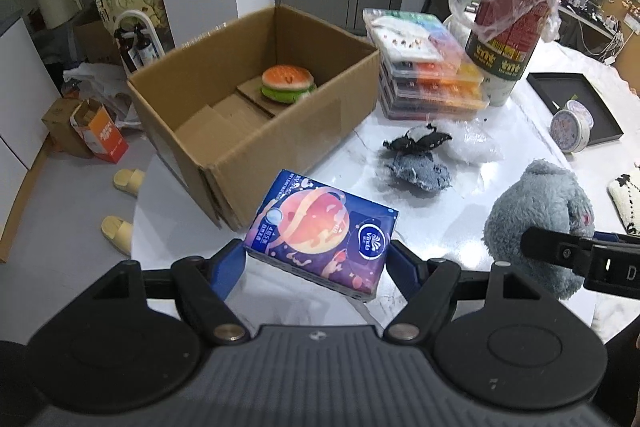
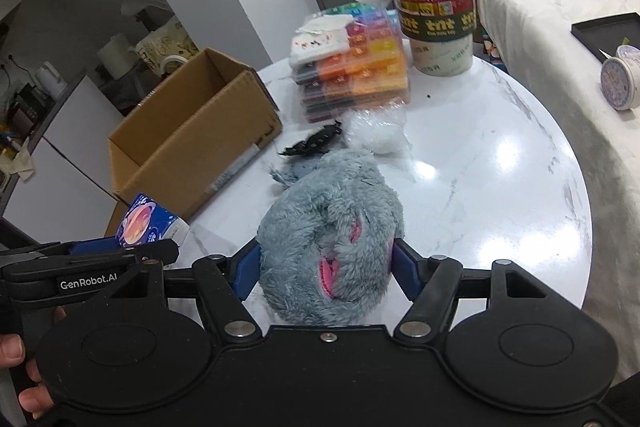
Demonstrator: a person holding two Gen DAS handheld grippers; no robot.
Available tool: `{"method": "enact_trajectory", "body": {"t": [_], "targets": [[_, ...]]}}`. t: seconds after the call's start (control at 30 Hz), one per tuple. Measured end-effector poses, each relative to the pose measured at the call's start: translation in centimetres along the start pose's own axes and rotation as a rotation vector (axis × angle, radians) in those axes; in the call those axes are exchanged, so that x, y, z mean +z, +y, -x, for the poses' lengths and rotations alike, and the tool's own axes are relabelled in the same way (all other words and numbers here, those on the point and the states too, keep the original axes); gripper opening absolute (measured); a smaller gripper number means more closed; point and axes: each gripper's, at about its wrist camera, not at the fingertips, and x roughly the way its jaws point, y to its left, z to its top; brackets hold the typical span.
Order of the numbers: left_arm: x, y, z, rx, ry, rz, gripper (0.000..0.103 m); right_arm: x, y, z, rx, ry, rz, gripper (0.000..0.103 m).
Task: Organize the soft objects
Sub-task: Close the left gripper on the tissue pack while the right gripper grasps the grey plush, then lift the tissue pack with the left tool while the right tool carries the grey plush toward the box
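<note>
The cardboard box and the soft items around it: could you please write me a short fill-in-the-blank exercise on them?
1. The left tool is closed on a pack of ____.
2. The only item inside the cardboard box is a plush ____.
3. The right tool grips a fluffy toy whose fur is ____.
4. The stack of colourful cases stands between the box and the tall ____.

Missing words: tissues; burger; grey; cup

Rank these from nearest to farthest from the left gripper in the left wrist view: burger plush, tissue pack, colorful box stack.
1. Tissue pack, held between the left gripper's fingers.
2. Burger plush, inside the cardboard box, ahead.
3. Colorful box stack, farther, ahead right.
</note>
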Motion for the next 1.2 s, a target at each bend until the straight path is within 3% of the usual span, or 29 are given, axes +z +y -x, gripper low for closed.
{"method": "enact_trajectory", "body": {"t": [0.77,1.2], "targets": [[3.4,3.6,4.4,0.025,-0.111,0.039,0.075,3.7,5.0,2.4,0.05,-0.063,0.097,0.065],[6.3,6.0,2.9,0.056,-0.132,0.031,0.075,5.9,6.5,1.0,0.071,-0.064,0.113,0.065]]}}
